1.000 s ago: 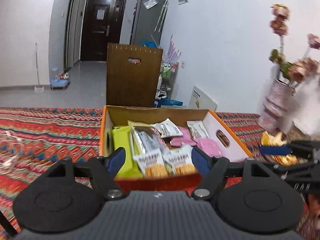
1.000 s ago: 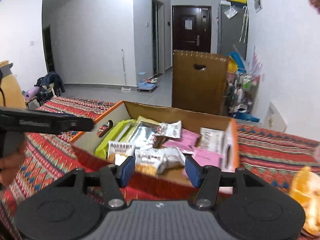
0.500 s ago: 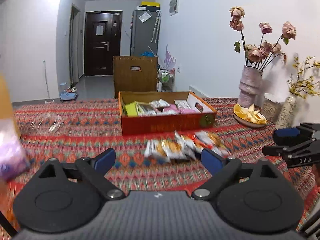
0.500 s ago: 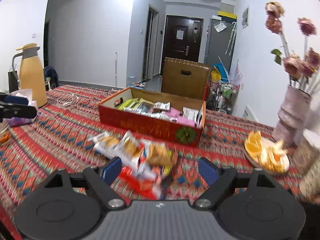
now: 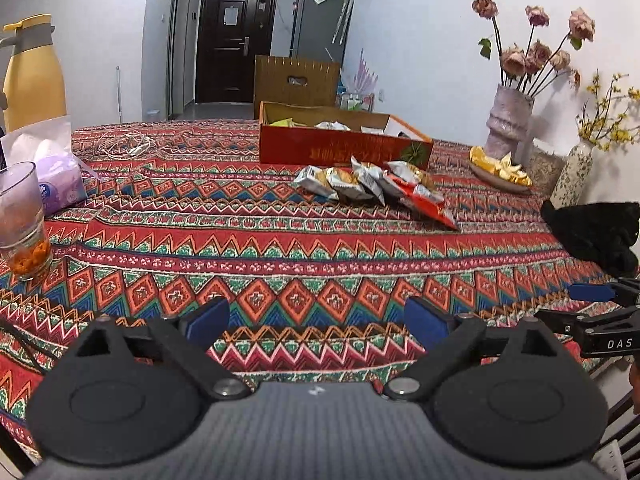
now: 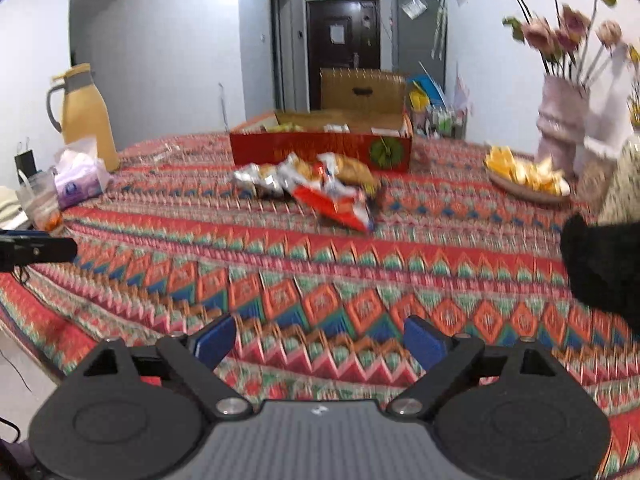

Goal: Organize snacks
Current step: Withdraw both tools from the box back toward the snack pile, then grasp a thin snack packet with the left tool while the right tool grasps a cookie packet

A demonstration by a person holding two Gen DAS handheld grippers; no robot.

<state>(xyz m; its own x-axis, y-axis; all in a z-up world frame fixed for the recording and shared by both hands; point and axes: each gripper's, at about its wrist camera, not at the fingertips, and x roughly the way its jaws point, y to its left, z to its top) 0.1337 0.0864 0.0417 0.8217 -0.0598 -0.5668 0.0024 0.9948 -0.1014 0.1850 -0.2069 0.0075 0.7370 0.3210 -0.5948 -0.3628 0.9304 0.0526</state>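
A worktop [image 5: 248,248] covered in a red, green and blue zigzag-patterned woven cloth fills both views. Toward its far side stands an open red cardboard box [image 5: 340,148] with an orange rim and a green-and-gold emblem on its front wall; green, silver and white snack packets show above its edge. Just in front of the box, on the cloth and apart from it, lies a loose heap of silver snack packets printed with golden biscuits [image 5: 352,182], overlapped on the right by a flat red-and-white wrapper [image 5: 430,204]; the right wrist view shows the same heap [image 6: 304,178], blurred.

At the left edge stand a tall mustard-yellow thermos jug with a grey lid [image 5: 32,76], a purple soft tissue pack [image 5: 56,182] and a clear glass tumbler with orange bits at the bottom [image 5: 22,224]. On the right are a pale ribbed vase of dried pink roses [image 5: 506,124], a small speckled vase with yellow blossoms [image 5: 570,176] and a shallow dish of orange slices [image 5: 500,168]. A black fuzzy object [image 5: 592,236] sits at the near right.

The left gripper [image 5: 316,316] hangs low over the near part of the cloth, its blue-padded fingers spread wide and holding nothing. The right gripper [image 6: 320,340] is likewise spread wide with nothing between its pads, well short of the snack heap.
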